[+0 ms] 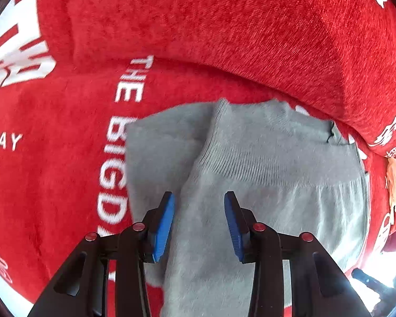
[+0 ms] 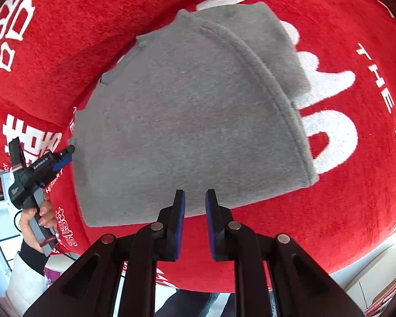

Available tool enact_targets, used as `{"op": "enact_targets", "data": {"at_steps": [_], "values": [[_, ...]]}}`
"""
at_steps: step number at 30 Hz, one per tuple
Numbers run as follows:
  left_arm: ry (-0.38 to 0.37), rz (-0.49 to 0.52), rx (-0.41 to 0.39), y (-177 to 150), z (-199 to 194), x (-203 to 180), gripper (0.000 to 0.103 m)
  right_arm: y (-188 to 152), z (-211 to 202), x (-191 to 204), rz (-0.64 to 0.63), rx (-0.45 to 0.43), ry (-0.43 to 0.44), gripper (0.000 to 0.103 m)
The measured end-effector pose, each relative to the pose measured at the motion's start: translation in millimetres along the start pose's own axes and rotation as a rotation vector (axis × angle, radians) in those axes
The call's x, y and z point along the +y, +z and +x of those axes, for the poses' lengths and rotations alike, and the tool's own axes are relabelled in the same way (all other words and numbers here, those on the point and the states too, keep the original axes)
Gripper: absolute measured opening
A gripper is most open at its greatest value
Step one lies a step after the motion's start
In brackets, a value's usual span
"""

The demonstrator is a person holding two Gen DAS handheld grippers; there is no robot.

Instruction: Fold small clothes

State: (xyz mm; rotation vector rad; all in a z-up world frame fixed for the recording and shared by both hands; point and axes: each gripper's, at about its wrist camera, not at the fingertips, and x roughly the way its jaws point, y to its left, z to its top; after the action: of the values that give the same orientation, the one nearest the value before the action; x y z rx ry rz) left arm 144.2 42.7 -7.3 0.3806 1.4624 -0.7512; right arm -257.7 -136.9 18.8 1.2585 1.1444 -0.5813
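Two tools are at work, one per hand, each with two blue pads. On the left tool [image 1: 199, 198] the jaws stand partly apart above the one grey garment [image 2: 187, 111]; grey cloth fills the gap below them, and the pads do not visibly press on it, so it grips nothing. On the right tool [image 2: 195, 192] the jaws are only a little apart (a slim gap with nothing in it), hovering just over the garment's near hem. The garment lies folded and flat on a single red blanket [image 2: 330, 211], between a raised red ridge on its far side and the blanket's near edge, where the red cloth drops away. One ribbed band [image 1: 264, 166] runs across the grey cloth in the left wrist view, and one thick seam curves down it in the right wrist view. White lettering [image 1: 113, 171] runs along the blanket beside the garment. From the right wrist view the left tool's tip sits at the garment's left edge, held by one hand [image 2: 34, 216] in a white sleeve [image 2: 26, 277].
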Motion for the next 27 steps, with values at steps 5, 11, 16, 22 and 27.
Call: {"op": "enact_targets", "data": {"at_steps": [5,11,16,22,27], "values": [[0.031,-0.007,0.012,-22,-12,10,0.042,-5,9,15,-0.019,0.029,-0.004,0.045],[0.072,0.004,0.026,-48,-28,15,0.056,-15,22,33,-0.036,0.068,0.007,0.046],[0.101,0.015,0.05,-64,-30,16,0.056,-25,30,49,-0.062,0.086,0.007,0.051],[0.132,0.028,0.082,-79,-29,21,0.059,-34,34,60,-0.074,0.095,0.01,0.053],[0.153,0.023,0.067,-85,-35,22,0.092,-38,37,66,-0.08,0.098,0.01,0.055]]}}
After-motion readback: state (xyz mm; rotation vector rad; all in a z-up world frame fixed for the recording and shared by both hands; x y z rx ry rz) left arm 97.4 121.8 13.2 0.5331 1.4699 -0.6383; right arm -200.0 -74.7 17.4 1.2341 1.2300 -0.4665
